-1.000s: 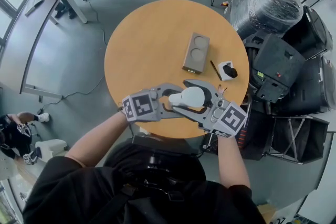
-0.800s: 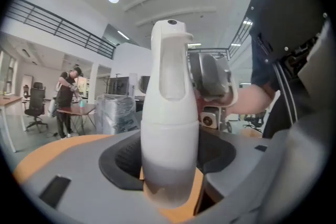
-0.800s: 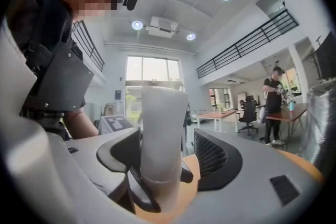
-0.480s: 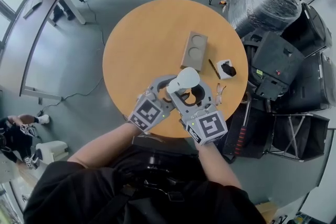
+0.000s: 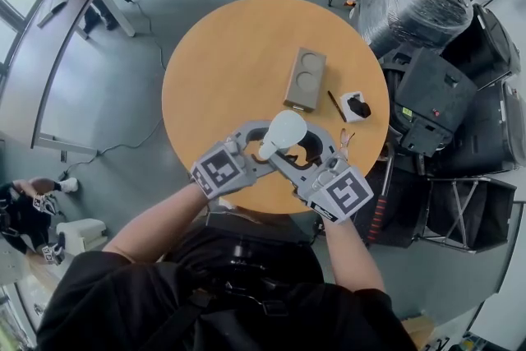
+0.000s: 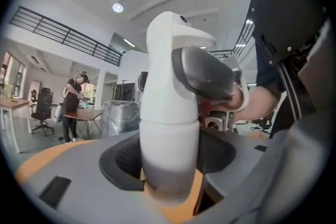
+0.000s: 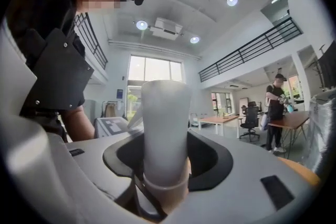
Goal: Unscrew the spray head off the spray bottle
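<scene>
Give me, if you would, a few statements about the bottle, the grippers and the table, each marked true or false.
1. The spray bottle lies flat on the table. False: it stands upright between the two grippers.
2. The left gripper has the bottle's body between its fingers. True.
3. The right gripper is empty. False: the spray head stands between its fingers, which have just been closing.
4. A block with two round recesses lies on the table. True.
5. A thin black stick lies between the block and a small white box. True.
</scene>
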